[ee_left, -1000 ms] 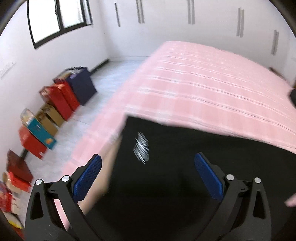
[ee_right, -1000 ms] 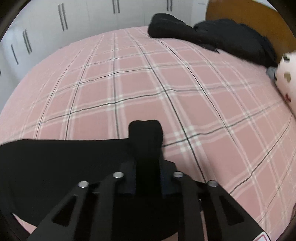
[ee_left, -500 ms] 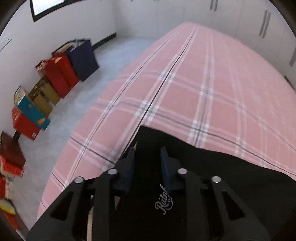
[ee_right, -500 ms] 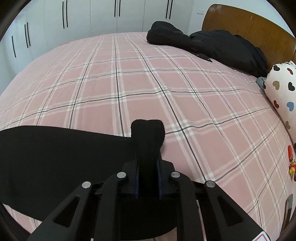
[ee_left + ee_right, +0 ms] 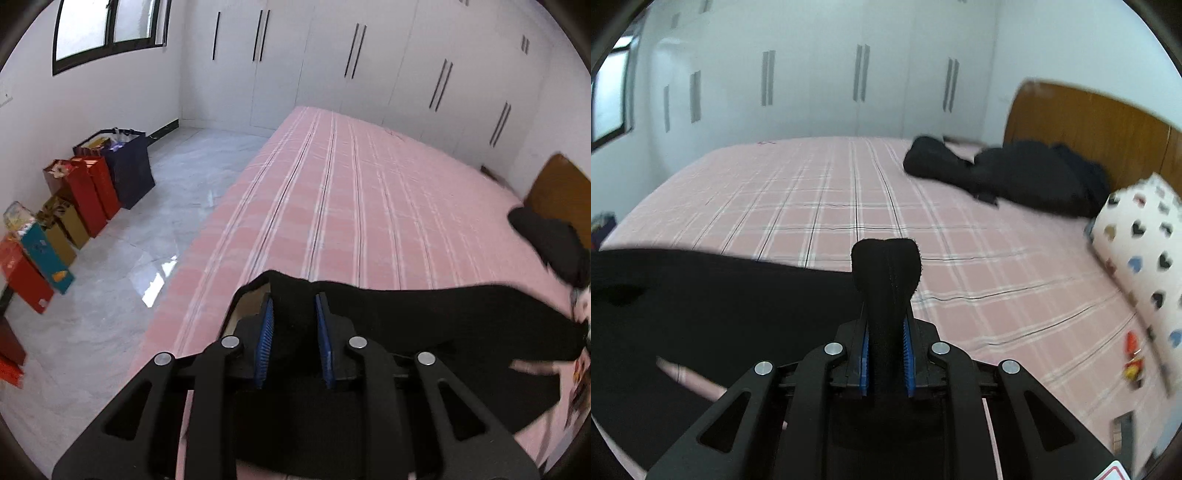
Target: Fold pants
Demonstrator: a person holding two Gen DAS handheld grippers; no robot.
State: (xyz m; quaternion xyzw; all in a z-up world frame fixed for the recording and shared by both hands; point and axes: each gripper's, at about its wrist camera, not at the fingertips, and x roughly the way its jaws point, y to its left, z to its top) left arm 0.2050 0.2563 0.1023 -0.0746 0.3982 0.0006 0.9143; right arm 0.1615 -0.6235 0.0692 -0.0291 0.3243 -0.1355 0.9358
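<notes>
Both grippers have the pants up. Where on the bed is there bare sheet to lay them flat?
The widest bare patch is the pink plaid sheet ahead of the pants, stretching to the wardrobe doors. Crowded: the headboard end, with dark clothes, a heart-print pillow and a small red toy.

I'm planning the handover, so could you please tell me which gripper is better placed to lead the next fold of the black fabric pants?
Probably neither alone: the left gripper and the right gripper are each clamped on an edge of the black fabric pants, stretched between them above the pink plaid bedsheet.
</notes>
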